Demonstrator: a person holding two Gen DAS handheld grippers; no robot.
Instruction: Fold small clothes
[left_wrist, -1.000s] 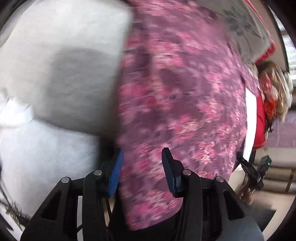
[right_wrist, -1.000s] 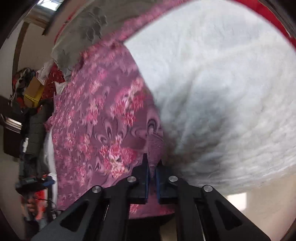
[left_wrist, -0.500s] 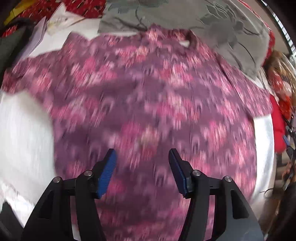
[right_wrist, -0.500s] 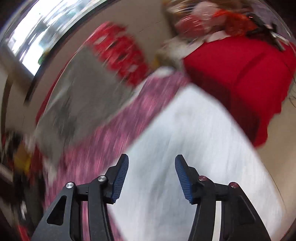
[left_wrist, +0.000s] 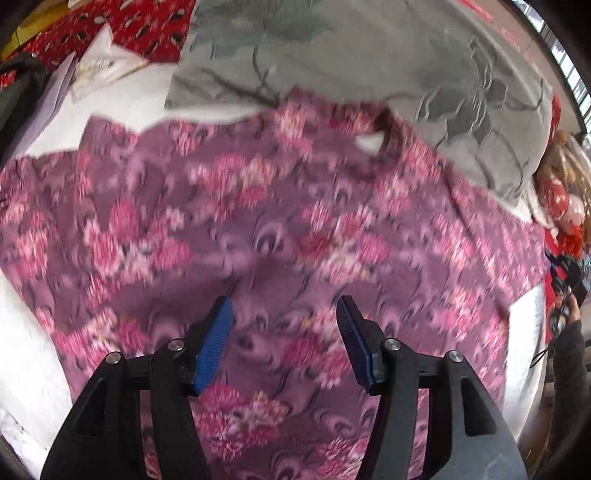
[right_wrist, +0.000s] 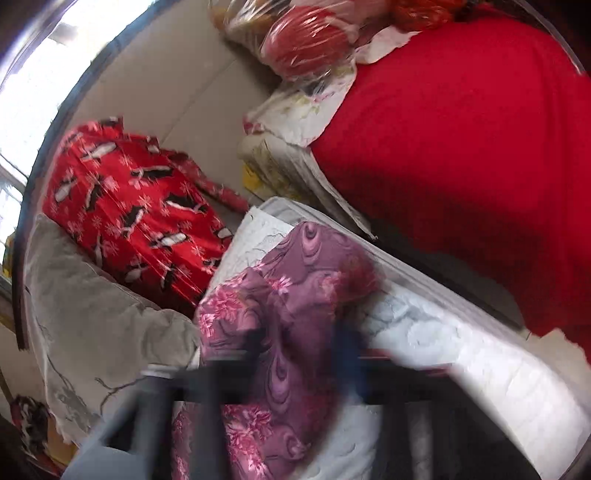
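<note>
Spreading across most of the left wrist view, a white quilted mattress is carrying the task's thing: a purple garment printed with pink flower clusters and darker swirl shapes. It is lying open and mostly flat, front or back up I cannot tell, with its round neck opening pointing away from the camera and 1 sleeve reaching out to each side. Motion is blurring the print.

Beyond the neckline, a grey blanket with a darker leaf pattern is touching the garment's far edge. A red cloth with a black-and-white print is showing past it at the upper left.

In the right wrist view, a plain red cover is filling the upper right, and the mattress is running below it. The garment is lying bunched at the mattress edge, just beside the blanket and the printed red cloth.

The left tool is hovering over the lower middle of the garment with its jaws standing about half apart, its 2 blue pads gripping nothing.

The right tool is smearing into blur; its jaws have just been closing and are now together, with purple cloth running up between the fingers, though whether it is pinched I cannot tell.
</note>
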